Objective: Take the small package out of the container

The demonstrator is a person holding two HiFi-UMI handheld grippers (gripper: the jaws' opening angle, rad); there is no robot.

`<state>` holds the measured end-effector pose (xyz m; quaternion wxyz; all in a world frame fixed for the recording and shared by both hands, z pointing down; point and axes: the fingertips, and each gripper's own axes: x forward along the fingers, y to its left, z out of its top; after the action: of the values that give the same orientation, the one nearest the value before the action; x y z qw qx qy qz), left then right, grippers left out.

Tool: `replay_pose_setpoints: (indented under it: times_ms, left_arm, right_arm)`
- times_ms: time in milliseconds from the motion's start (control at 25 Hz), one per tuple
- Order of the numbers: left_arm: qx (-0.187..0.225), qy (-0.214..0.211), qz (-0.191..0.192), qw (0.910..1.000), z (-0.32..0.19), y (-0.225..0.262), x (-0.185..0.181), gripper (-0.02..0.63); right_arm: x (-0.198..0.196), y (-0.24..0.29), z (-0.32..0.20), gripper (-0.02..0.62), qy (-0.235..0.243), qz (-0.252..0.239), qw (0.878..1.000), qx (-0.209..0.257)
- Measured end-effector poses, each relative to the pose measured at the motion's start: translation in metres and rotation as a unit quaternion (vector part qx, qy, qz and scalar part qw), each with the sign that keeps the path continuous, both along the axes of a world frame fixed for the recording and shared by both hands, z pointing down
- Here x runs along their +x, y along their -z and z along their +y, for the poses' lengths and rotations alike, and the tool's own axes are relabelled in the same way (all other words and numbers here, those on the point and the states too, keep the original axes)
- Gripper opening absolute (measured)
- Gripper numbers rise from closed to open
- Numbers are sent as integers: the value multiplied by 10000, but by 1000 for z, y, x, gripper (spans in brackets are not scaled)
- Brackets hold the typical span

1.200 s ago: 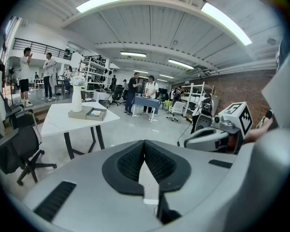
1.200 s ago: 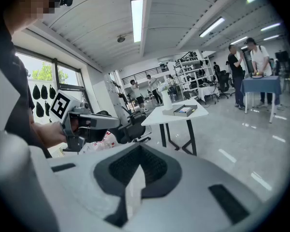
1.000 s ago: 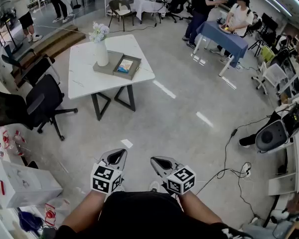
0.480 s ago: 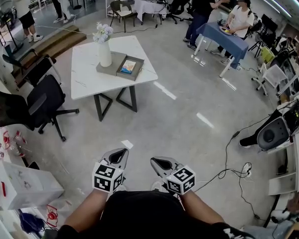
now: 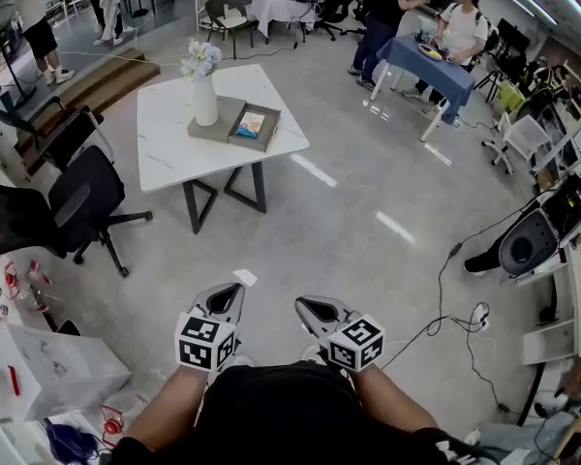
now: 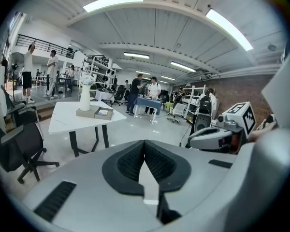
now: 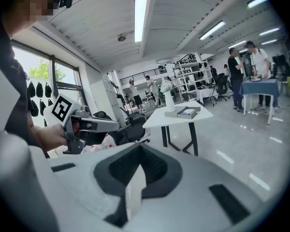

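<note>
Holds left gripper (image 5: 227,295) and right gripper (image 5: 310,308) pressed together, empty, well short of container (image 5: 256,145) at 11 o'clock; risks clipping vase (image 5: 205,102) at 10 o'clock of package (image 5: 251,124) on reaching in.

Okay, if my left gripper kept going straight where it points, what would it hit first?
Nothing stands before the left gripper; angled downward, it would probably meet bare floor short of the white table.
</note>
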<state>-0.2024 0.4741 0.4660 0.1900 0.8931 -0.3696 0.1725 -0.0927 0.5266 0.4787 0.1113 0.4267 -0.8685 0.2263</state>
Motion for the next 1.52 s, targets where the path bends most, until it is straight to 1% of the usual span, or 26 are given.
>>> replay_pose_setpoints:
  times_ms: [320,520,680,880,1160,1360,1520]
  left_arm:
    - [-103,-135,-89,9998,11,-17,-36,2]
    - [-163,-137,-29,9998,6,-19,-41,2]
    - [-181,-216,-30,9996,-2,-22,-33,2]
    - [-162,-248,-70,9995,-26,-19,-16,2]
    - [-31,-118,-132,9998,-90,-8,11,2]
    - [85,-20,-139,9999,-137,3,39,2]
    - [115,67,-161,9998,-165,11,57,2]
  right_arm:
    - [-36,-13,17,-2,-151,-32,9998,-129]
    - [-40,-12,13,-2,-156,23,9997,-166]
    - [-34,-14,0,-2,-214,-6,9996,-165]
    - [-25,-12,-29,-2,-83,-5,9999,-141]
    - [2,2,-103,-2,50,-65,9999,74]
    - [31,6,-152,-2,106,-105,9998,114]
    - [46,12,-182,-2,209,-164,9995,147]
